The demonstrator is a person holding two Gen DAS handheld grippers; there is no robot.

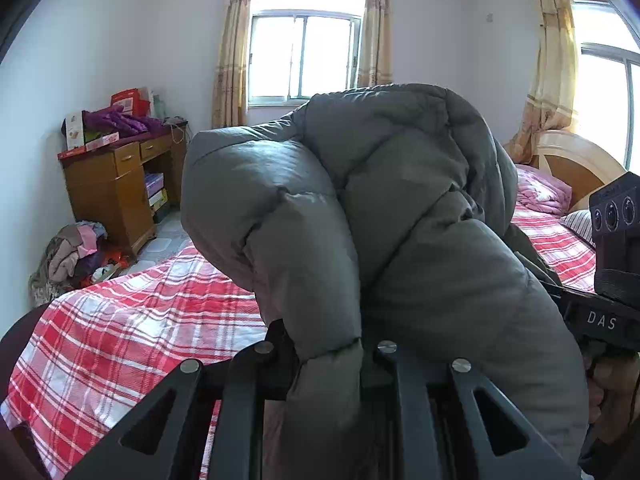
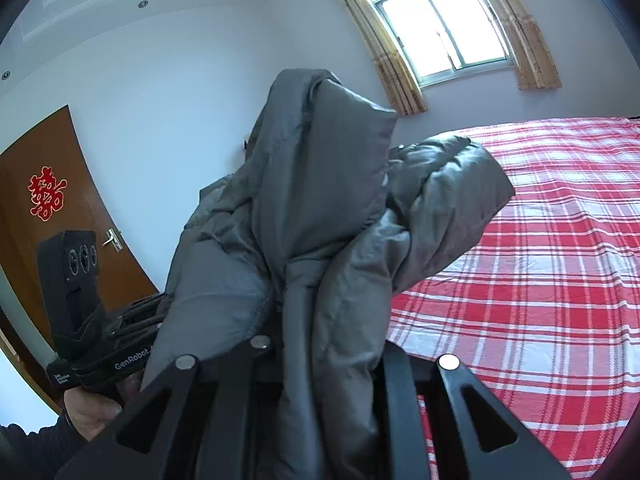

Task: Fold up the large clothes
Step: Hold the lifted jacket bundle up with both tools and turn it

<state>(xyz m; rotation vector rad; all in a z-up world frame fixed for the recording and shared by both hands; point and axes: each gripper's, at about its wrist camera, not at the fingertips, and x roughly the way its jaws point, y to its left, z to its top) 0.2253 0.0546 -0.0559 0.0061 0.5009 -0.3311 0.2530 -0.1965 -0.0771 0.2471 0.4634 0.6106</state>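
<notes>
A grey puffer jacket [image 1: 400, 208] is bunched up and held in the air above the bed with the red and white checked sheet [image 1: 132, 320]. My left gripper [image 1: 328, 356] is shut on a fold of the jacket between its fingers. My right gripper [image 2: 328, 344] is shut on another fold of the same jacket [image 2: 320, 184], close beside the left. The right gripper body shows at the right edge of the left wrist view [image 1: 612, 312]; the left gripper body shows at the left of the right wrist view [image 2: 80, 320]. The jacket hides both pairs of fingertips.
A wooden desk [image 1: 112, 188] piled with boxes and clothes stands at the left wall, with a heap of clothes [image 1: 72, 256] on the floor. A pink quilt [image 1: 540, 192] and headboard [image 1: 576, 160] lie at the bed's far right. A brown door [image 2: 48, 208] is behind.
</notes>
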